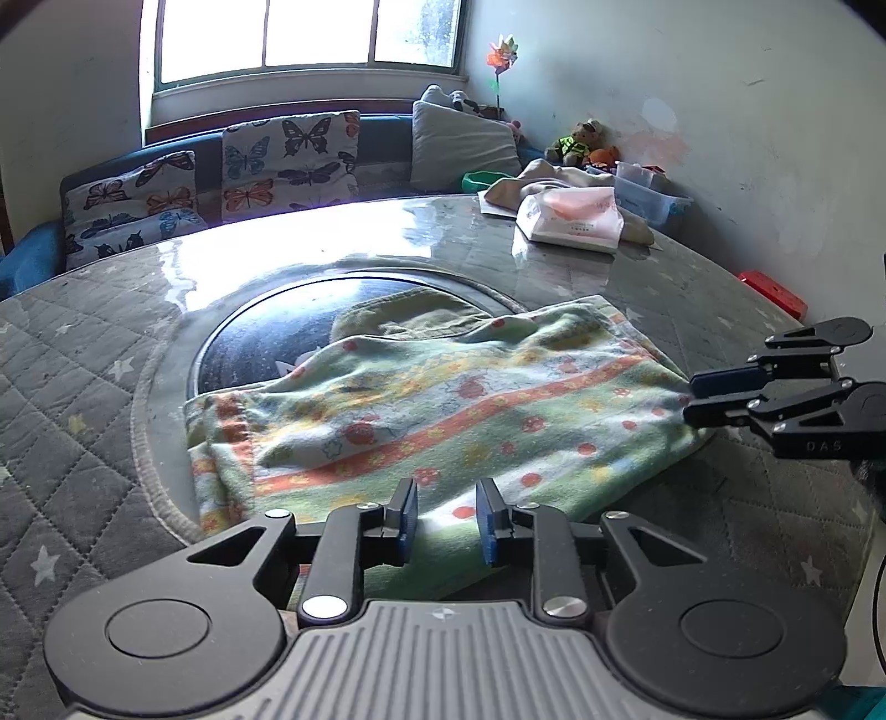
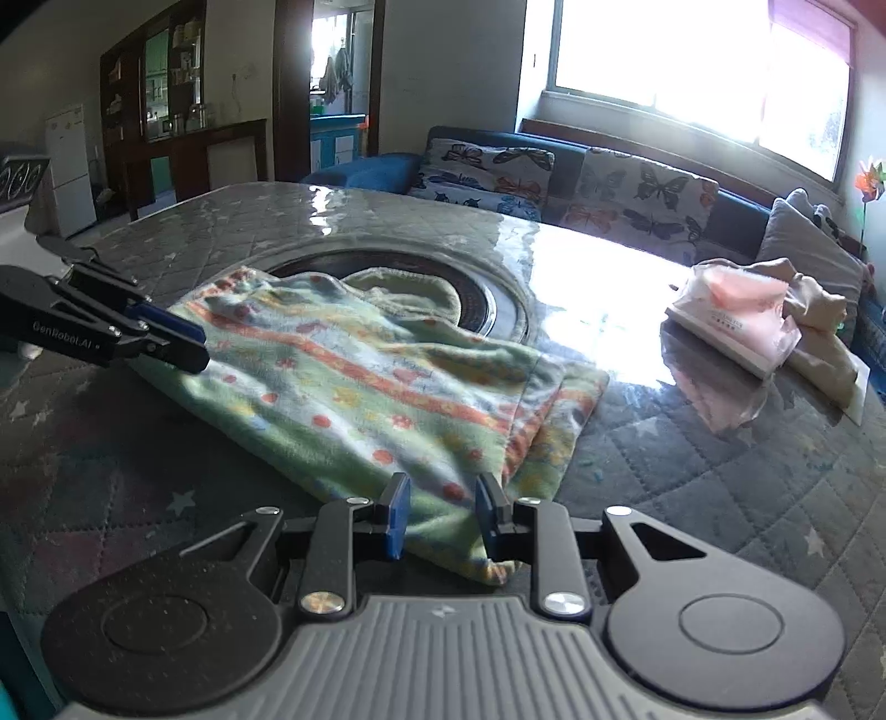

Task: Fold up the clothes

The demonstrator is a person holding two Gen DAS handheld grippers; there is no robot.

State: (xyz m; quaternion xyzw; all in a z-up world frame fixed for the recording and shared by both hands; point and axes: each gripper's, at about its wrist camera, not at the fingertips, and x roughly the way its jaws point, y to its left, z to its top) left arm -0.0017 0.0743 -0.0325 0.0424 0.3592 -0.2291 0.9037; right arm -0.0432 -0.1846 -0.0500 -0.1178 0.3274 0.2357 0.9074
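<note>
We see the towel [image 1: 443,410] lying folded on the desk [image 1: 83,387], partly over its dark round inset. Our left claw [image 1: 446,518] sits at its near edge, our right claw [image 2: 440,512] at a corner (by the layered fold) — both slightly parted, cloth between, pads not visibly pressing.

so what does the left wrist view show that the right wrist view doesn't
Only the left wrist view: stuffed toys, a blue plastic box and a red object at the table edge.
Only the right wrist view: a dark wooden cabinet, a white fridge and a doorway.
Both: the patterned towel on the quilted table, the tissue pack, butterfly cushions, the window.
</note>
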